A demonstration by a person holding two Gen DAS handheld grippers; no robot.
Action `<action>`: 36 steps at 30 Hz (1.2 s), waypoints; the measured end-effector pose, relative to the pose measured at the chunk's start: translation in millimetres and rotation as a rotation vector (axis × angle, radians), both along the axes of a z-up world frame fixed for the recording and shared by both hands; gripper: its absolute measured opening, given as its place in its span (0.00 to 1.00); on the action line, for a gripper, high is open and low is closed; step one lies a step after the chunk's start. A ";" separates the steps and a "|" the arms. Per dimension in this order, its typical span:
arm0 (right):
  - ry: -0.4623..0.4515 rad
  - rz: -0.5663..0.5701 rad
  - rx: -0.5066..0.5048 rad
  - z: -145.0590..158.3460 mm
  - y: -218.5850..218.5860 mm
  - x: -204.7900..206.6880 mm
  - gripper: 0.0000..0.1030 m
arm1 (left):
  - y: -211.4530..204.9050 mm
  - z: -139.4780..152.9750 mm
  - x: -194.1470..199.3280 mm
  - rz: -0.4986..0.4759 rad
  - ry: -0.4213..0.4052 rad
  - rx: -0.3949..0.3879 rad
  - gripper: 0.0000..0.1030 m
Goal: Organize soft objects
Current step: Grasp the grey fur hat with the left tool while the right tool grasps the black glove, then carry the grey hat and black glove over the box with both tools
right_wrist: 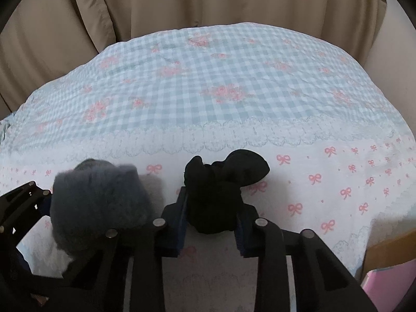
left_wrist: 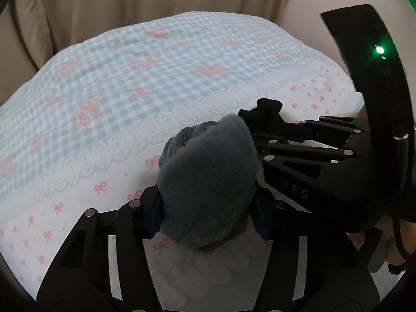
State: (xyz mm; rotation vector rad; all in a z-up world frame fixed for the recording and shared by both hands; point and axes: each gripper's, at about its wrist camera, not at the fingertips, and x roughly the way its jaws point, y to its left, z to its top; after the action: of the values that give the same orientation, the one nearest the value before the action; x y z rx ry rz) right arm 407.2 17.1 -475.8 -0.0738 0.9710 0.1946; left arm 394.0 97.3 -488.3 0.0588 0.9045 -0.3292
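Observation:
My left gripper is shut on a fuzzy grey-blue rolled sock and holds it above the bed. That sock also shows in the right wrist view, at the lower left. My right gripper is shut on a bundled black sock, whose upper end sticks out past the fingertips. In the left wrist view the right gripper reaches in from the right, with the black sock at its tip, just behind the grey sock. Both socks are side by side over the bed's near edge.
The bed cover is blue-white gingham with pink flowers, and a white border with pink bows runs along the near side. Beige curtains hang behind the bed. A brown and pink box sits at the lower right.

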 end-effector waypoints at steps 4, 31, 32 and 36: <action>-0.009 -0.003 0.000 10.0 0.1 -6.4 0.23 | 3.0 9.8 -7.9 -0.007 0.002 -0.005 0.46; -0.154 -0.149 0.089 255.6 -34.3 -160.2 0.24 | -5.1 256.8 -134.2 0.029 -0.095 -0.020 0.46; -0.157 -0.161 0.090 264.0 -41.2 -169.1 0.24 | -8.7 264.6 -138.6 0.027 -0.098 -0.021 0.46; -0.164 -0.200 0.098 285.0 -69.1 -191.9 0.24 | -30.9 292.0 -156.4 0.015 -0.112 -0.023 0.46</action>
State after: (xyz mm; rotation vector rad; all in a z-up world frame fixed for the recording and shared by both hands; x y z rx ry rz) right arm 215.3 -52.1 -190.8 0.0960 0.7979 0.0504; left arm 237.5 66.4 -196.4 0.0485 0.7892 -0.3190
